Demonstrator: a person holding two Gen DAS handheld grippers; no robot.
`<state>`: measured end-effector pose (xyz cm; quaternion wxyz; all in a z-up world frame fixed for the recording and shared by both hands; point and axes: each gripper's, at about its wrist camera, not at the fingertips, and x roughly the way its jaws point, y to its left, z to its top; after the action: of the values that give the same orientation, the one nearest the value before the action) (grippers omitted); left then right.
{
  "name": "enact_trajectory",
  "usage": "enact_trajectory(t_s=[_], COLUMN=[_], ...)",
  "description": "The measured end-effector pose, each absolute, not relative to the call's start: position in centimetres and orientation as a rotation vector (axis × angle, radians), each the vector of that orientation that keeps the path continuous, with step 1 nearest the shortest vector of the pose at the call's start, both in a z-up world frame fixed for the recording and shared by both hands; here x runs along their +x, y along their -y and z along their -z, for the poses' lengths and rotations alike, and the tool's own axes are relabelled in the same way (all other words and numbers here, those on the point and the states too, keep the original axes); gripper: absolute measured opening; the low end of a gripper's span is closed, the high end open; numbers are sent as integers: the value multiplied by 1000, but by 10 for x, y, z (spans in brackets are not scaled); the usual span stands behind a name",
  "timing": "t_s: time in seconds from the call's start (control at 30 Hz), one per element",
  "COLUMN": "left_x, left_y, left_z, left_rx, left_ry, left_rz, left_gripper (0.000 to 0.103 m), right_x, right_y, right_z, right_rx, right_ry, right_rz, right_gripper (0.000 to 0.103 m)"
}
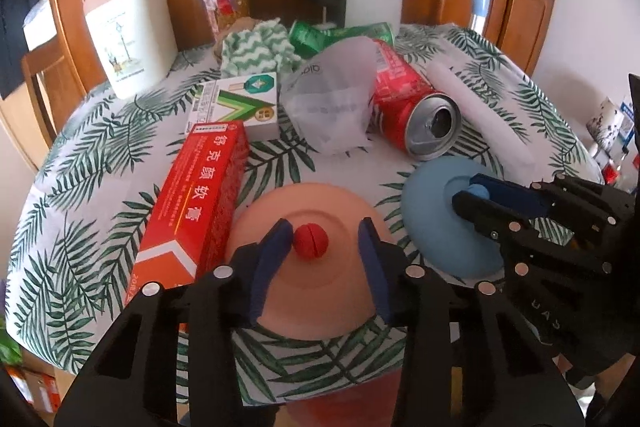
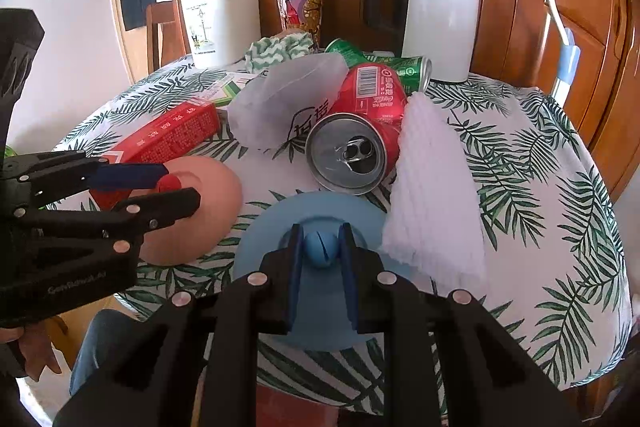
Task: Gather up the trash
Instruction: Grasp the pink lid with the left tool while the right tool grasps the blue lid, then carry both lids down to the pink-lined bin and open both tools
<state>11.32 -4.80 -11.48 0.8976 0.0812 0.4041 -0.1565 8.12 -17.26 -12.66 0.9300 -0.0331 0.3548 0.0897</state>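
Right gripper (image 2: 321, 251) on blue knob (image 2: 320, 254)

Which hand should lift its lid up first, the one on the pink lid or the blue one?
Probably right. The right gripper already pinches the blue lid's knob. The left gripper straddles the pink lid's red knob, jaws apart.
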Motion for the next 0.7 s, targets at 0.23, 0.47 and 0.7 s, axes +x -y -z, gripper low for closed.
enact_trajectory(t_s=[0.23, 0.47, 0.7], left_x=[114, 115, 114], left_y=[46, 40, 41], left_z=[116, 122, 124], left_rx=[150, 124, 129], left_ry=[-832, -837, -807], left_rz=[311, 306, 312], left_gripper=[38, 35, 26], right_x=[80, 80, 80], right_y=[172, 169, 163], right_z=[127, 127, 128], right_rx=[-79, -101, -138], right_ry=[-720, -714, -706], right_rz=[-178, -172, -159], right_gripper=[18, 18, 18])
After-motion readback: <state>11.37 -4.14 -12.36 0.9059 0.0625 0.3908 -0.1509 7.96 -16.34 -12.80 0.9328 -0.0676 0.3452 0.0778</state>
